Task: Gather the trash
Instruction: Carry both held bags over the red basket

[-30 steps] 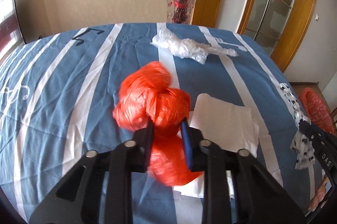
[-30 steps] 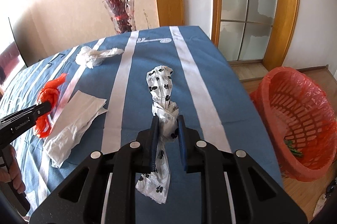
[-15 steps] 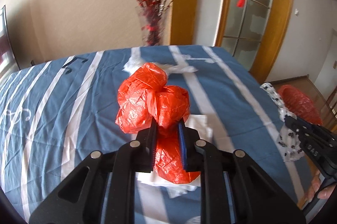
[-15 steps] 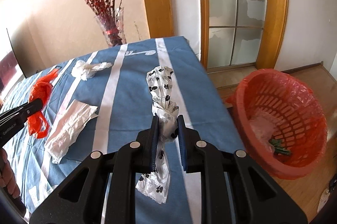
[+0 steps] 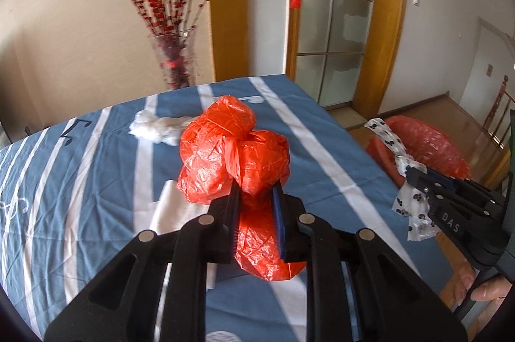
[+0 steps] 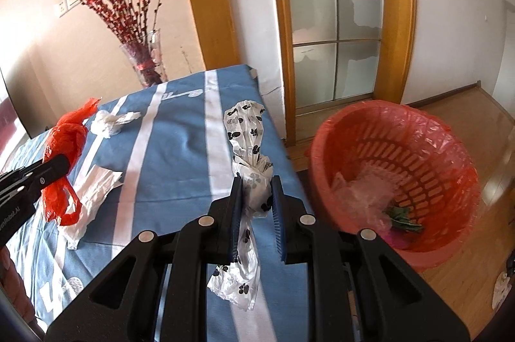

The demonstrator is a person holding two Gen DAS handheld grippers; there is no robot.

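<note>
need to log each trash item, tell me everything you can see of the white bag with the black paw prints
The paw-print bag is thin, crinkled white plastic printed with black paw prints, twisted into a long strip with a knot near its middle. The right tool is shut on it just below the knot, holding it clear of the blue striped tablecloth. Its upper end stands up above the pads and its loose lower end hangs down below them. Nothing but the pads touches it. The red basket sits on the floor to its right.

Crinkly glossy plastic red bag (image 5: pixel 231 155), matt cloth tablecloth (image 5: pixel 96 181), seemingly plastic lattice basket (image 6: pixel 396 178).
</note>
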